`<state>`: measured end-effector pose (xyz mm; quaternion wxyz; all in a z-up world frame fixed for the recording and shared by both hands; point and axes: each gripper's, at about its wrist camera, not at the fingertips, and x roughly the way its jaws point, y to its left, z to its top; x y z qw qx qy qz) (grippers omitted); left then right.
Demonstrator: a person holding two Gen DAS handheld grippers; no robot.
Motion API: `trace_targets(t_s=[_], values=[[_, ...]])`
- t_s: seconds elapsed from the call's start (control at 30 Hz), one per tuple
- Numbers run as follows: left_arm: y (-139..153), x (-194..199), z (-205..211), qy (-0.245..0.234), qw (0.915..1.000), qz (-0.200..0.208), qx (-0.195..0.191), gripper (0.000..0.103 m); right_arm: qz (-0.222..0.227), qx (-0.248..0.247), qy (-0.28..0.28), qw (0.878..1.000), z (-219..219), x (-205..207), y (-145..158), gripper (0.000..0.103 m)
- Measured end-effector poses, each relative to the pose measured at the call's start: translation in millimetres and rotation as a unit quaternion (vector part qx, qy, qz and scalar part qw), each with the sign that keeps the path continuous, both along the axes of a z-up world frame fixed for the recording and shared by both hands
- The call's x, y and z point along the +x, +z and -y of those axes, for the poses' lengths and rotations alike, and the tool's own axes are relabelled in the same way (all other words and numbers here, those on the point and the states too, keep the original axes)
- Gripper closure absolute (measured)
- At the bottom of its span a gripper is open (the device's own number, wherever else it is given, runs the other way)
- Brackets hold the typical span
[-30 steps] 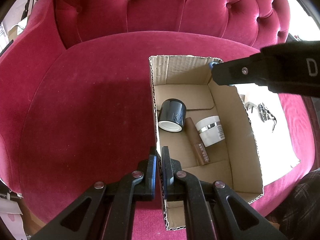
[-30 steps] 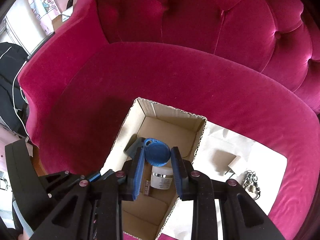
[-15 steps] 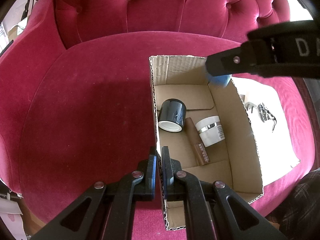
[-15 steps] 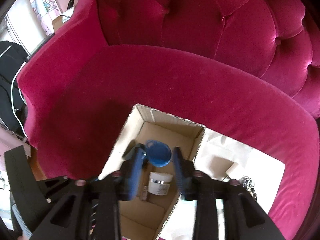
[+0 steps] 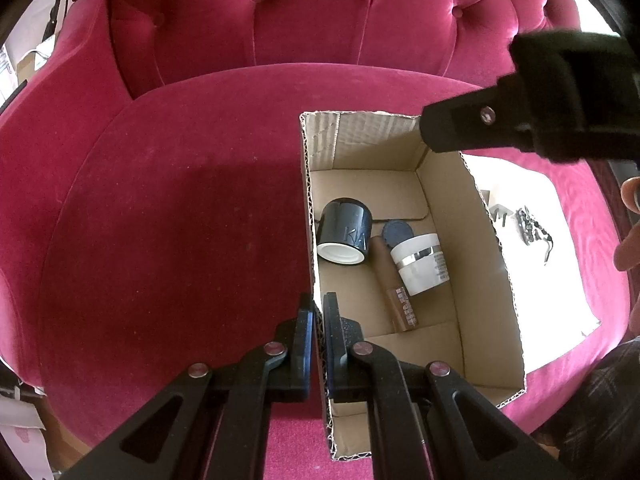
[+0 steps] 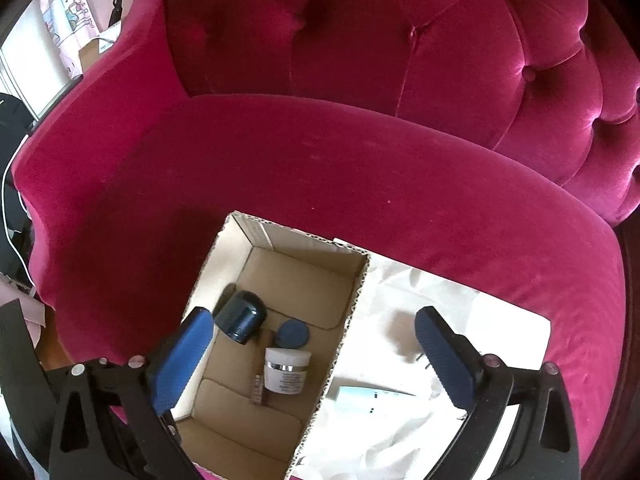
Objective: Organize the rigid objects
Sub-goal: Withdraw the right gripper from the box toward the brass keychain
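An open cardboard box (image 5: 492,264) (image 6: 344,336) sits on the red sofa seat. Inside lie a black jar (image 5: 344,234) (image 6: 241,316), a white jar (image 5: 420,264) (image 6: 286,368), a brown tube (image 5: 394,284) (image 6: 259,390) and a blue round lid (image 5: 397,231) (image 6: 294,333). My left gripper (image 5: 317,312) is shut on the box's left wall. My right gripper (image 6: 312,332) is open and empty, high above the box; part of it shows in the left wrist view (image 5: 480,124).
A white cloth (image 6: 420,360) (image 5: 532,240) lies right of the box, with a pale blue-white device (image 6: 368,398) and small metal pieces (image 5: 528,228) on it. The tufted sofa back (image 6: 400,40) rises behind. Room clutter shows at far left.
My right gripper opened and rose. The blue lid it held now lies in the box beside the white jar. The left gripper stayed put.
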<state>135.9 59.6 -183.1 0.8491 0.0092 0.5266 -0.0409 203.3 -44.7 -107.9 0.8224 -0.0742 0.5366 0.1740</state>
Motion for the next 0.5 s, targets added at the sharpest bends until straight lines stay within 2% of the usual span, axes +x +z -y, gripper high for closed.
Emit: trace_targets(t_s=[0.5], values=[[0.2,-1.1,-0.4,-0.001,1.0000,0.001,0.002,0.098,0.004,-0.006,-0.023,1.000,31.6,2.8,4.0,0.000]])
